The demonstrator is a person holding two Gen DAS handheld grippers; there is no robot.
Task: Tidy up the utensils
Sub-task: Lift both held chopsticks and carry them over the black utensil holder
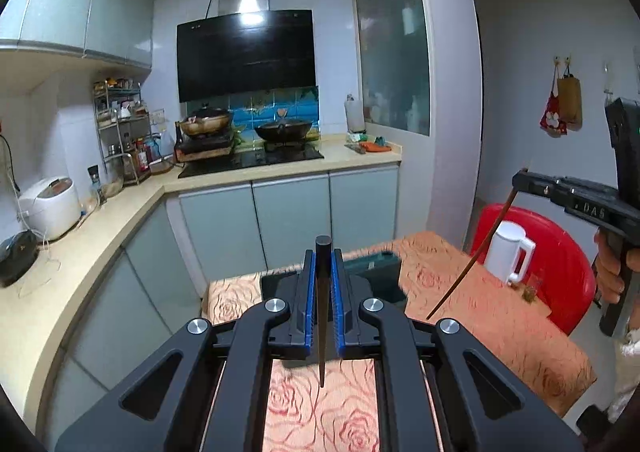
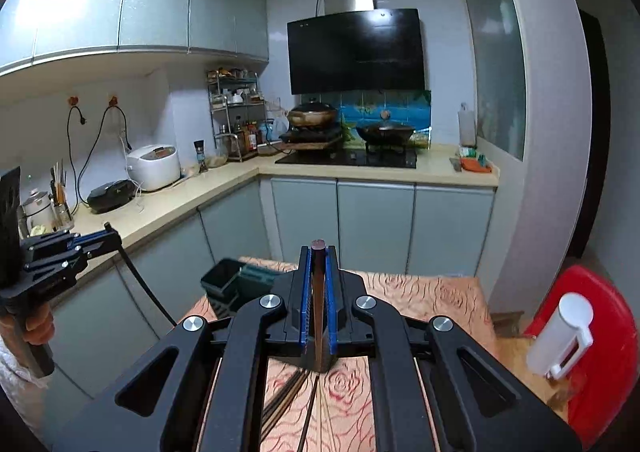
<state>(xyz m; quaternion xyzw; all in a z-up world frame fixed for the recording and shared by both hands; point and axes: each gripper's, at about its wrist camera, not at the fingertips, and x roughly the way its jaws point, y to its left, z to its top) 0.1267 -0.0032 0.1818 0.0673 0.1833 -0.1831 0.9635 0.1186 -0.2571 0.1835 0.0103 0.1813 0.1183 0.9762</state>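
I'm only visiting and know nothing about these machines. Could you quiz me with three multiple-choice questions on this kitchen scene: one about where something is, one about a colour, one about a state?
1. Where is the dark green plastic utensil box?
A. on the rose-patterned tablecloth
B. on the stove
C. on the red plastic chair

2. What colour are the gripper pads?
A. red
B. blue
C. white

3. What is the left gripper doing?
A. open, empty
B. shut on a dark chopstick
C. holding a mug

Answers: 1 A, it sits at the table's far edge. 2 B, blue strips line the fingers. 3 B, the stick is pinched between them.

A glossy black range hood (image 2: 356,50) hangs above a smooth counter (image 2: 168,208). Rose-patterned cloth (image 1: 492,308) covers the table; a red plastic chair (image 1: 560,264) shines at right.
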